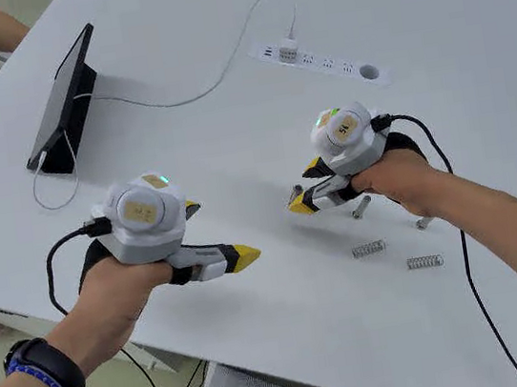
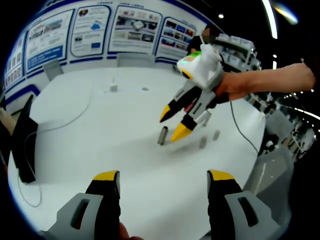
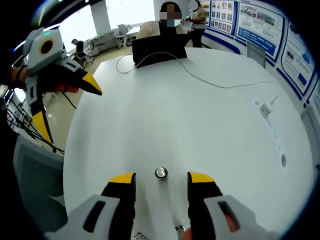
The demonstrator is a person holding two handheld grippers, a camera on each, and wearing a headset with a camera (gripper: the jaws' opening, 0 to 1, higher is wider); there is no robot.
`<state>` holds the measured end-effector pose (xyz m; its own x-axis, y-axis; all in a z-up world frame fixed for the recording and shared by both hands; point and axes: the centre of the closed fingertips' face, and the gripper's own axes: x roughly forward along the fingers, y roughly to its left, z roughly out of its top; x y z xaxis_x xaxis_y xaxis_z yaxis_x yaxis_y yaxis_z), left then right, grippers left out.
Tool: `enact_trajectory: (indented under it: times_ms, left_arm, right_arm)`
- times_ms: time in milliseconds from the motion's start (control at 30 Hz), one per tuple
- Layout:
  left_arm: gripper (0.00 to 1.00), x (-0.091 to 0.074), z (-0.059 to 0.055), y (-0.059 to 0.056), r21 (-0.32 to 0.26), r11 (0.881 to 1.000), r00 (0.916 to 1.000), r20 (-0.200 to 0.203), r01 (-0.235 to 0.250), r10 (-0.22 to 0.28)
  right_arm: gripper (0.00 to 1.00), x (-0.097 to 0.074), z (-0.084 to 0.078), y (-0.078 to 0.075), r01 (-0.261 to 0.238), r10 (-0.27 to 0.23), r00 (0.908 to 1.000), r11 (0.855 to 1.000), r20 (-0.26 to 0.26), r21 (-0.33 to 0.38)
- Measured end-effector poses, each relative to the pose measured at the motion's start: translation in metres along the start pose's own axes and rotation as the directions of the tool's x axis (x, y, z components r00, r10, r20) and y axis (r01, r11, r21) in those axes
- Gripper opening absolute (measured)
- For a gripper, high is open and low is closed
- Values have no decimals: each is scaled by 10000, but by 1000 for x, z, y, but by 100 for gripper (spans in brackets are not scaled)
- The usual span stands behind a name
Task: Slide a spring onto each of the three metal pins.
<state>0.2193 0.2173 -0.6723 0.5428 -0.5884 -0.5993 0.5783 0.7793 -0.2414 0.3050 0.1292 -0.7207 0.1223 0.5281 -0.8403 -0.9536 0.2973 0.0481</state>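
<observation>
Trouble would most likely come from the short silver metal pin (image 2: 162, 135), which stands upright and unsupported on the smooth white desk (image 1: 224, 83). If the right tongs (image 3: 161, 178) close off-centre, one yellow tip would meet the pin first and topple it, and a round pin on its side may roll away.

A second risk lies with the two small coiled wire springs (image 1: 367, 248) (image 1: 424, 262). They lie flat on the desk just behind the right hand, and the black cable (image 1: 464, 251) running from that gripper passes near them, so a swing of the arm could drag or flick them off. Pinched too hard or askew, so light a spring could also pop out of the tips. Two more metal pins (image 1: 361, 206) (image 1: 423, 222) sit close under the same hand, where a careless sweep would knock them.

The right tongs are parted moderately, one tip on either side of the upright pin. As far as their own view shows they touch it with neither tip, and they grasp nothing.

The left tongs (image 2: 163, 176) are spread wide and empty — they hover over bare desk, pointing toward the pins and well apart from them and from the springs. No pin carries a spring yet.
</observation>
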Motion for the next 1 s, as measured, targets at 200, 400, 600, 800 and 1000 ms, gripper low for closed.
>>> enact_trajectory:
  times_ms: [200,400,600,800,1000]
  left_arm:
    - [72,-1,0,-1,-16,10000,10000,54,13,-13]
    - [72,-2,0,0,14,10000,10000,37,23,-23]
    - [73,-5,1,0,27,10000,10000,47,-38,38]
    - [73,-6,4,-2,57,10000,9999,82,-62,62]
    - [73,-5,5,-4,52,10000,9999,91,-51,50]
  right_arm:
    - [50,-8,-2,6,143,-145,9997,9998,200,133]
    - [53,-13,-3,3,405,-427,9980,9981,472,461]
    - [58,-23,-1,10,531,-610,9942,9946,881,895]
    - [60,-29,-7,15,602,-718,9925,9914,986,1163]
    - [64,-37,-12,20,655,-894,9872,9824,1324,1750]
